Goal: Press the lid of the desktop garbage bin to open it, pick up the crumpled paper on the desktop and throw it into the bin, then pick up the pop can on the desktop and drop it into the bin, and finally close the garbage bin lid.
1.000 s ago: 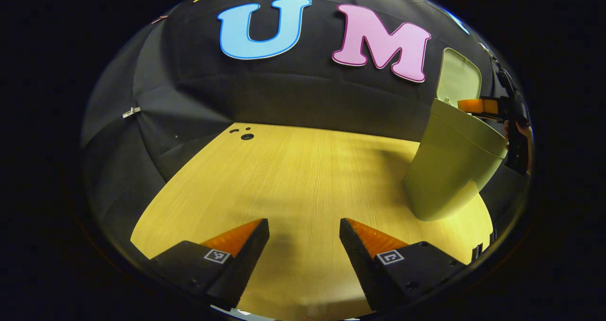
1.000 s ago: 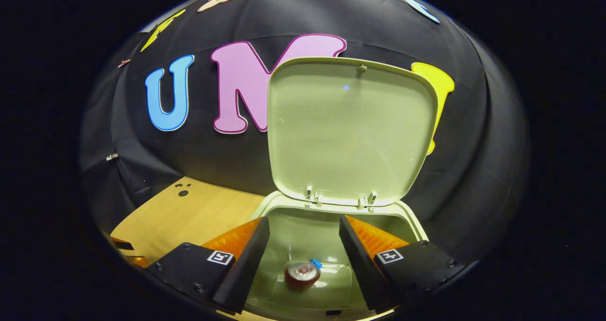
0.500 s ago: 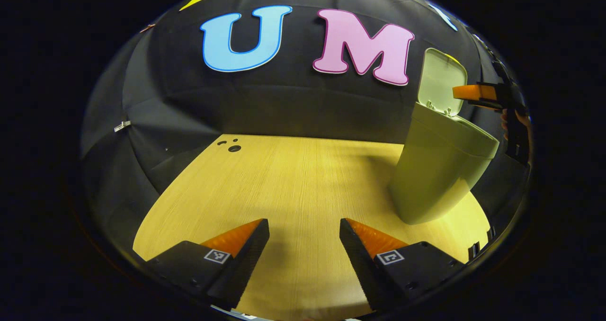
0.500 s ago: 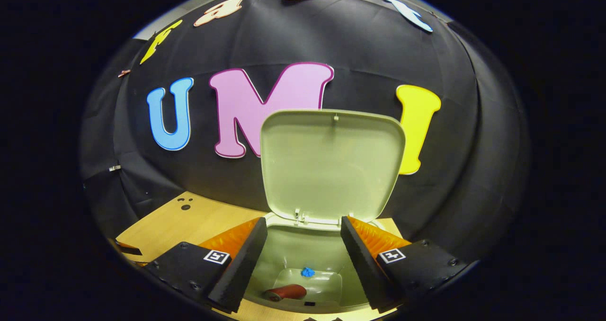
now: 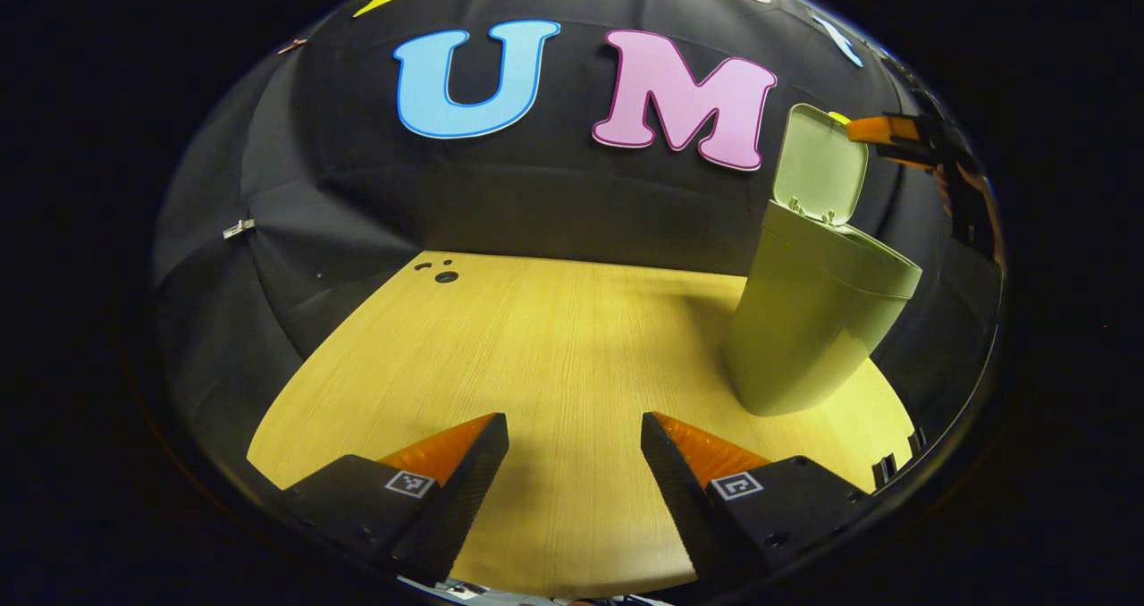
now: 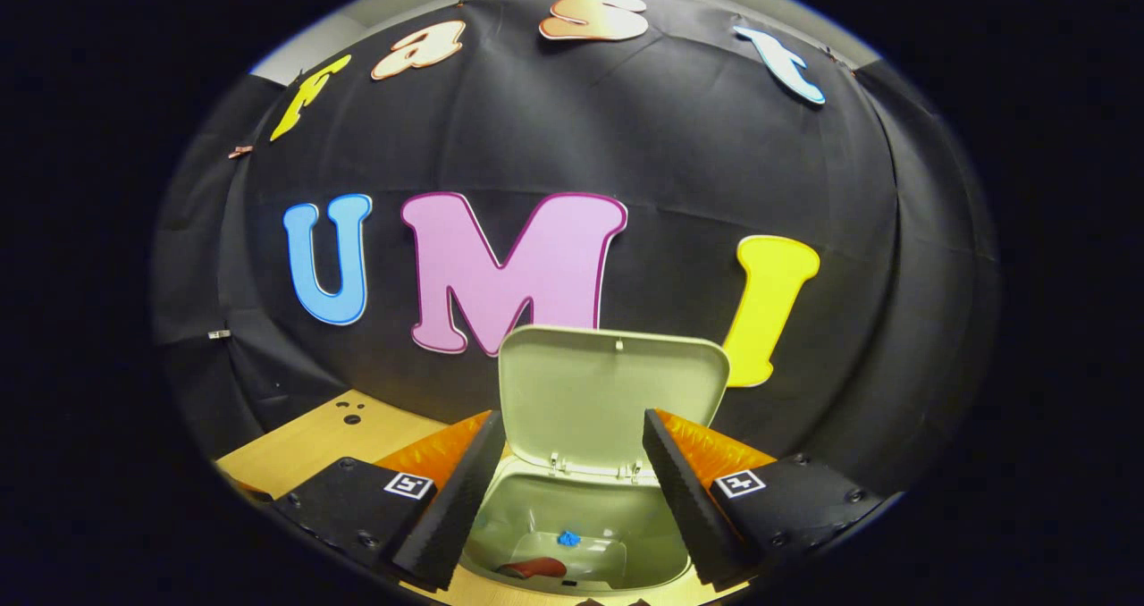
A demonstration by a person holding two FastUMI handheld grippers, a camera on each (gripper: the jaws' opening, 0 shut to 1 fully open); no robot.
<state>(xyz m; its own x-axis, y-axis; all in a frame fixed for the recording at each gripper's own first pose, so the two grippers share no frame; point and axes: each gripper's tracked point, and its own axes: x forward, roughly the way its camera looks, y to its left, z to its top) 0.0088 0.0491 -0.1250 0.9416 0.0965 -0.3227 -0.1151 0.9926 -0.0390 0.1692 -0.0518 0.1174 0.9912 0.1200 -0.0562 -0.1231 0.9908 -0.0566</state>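
Observation:
A pale green garbage bin (image 5: 809,320) stands at the right of the wooden desktop (image 5: 554,338), its lid (image 5: 820,164) raised upright. In the right gripper view I look down past the lid (image 6: 608,391) into the bin (image 6: 581,534): a red pop can (image 6: 534,568) lies on the bottom beside a small blue scrap (image 6: 568,538). My right gripper (image 6: 572,463) is open and empty, held above and in front of the bin's mouth; it also appears in the left gripper view as the right gripper (image 5: 903,132) beside the lid's top. My left gripper (image 5: 574,463) hovers open over the desk, empty.
Small dark holes (image 5: 444,275) mark the desktop's far left corner. A hand (image 5: 974,204) holds the right gripper at the right edge. The black cloth wall closes the back and the left side.
My right gripper has risen and pulled back from the bin, so the bin and lid look smaller and lower. The pop can has settled on the bin's bottom. The left gripper barely shifted.

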